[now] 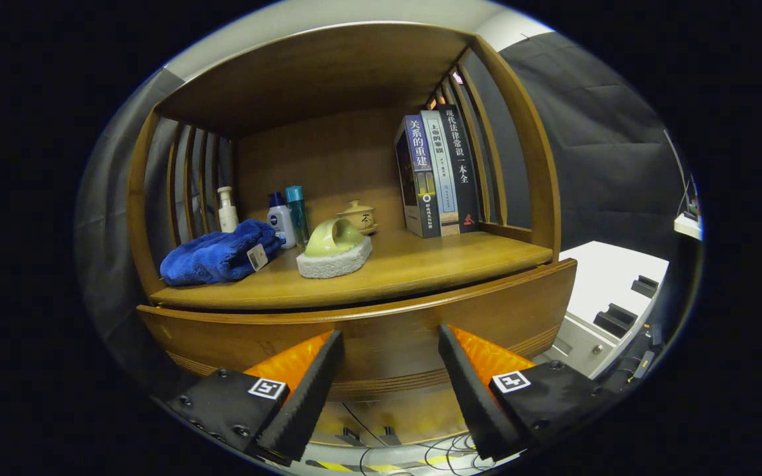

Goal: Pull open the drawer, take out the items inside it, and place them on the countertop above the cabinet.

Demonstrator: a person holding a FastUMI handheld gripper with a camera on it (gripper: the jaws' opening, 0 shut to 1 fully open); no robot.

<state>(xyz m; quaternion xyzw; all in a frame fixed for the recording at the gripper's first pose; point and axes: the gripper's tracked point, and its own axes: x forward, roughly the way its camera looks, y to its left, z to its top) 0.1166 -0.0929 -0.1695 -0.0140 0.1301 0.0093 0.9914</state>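
Facing the drawer head on: a curved wooden front just under the countertop, looking closed or nearly so, though hard to say for sure given the dark gap along its top edge and no glimpse of the inside. Holding the gripper spread wide just in front of the drawer, with both fingers clear of the wood and nothing between them. Above the drawer, already resting on the countertop: a blue towel toward the left end, a sponge with a green handle above the drawer's middle, then farther back a white pump bottle, a blue-capped bottle, a teal bottle and a small lidded cup, with three books upright above the drawer's right part. Fits either a reach toward a drawer waiting to be pulled, or a drawer emptied onto the countertop and pushed back in. Judging the step no further than that. For any pull, would call for a firm purchase on the front, with no handle to be made out between the fingers. Chinese characters down the book spines, a small tag on the towel, printed labels on the bottles; none read out here.
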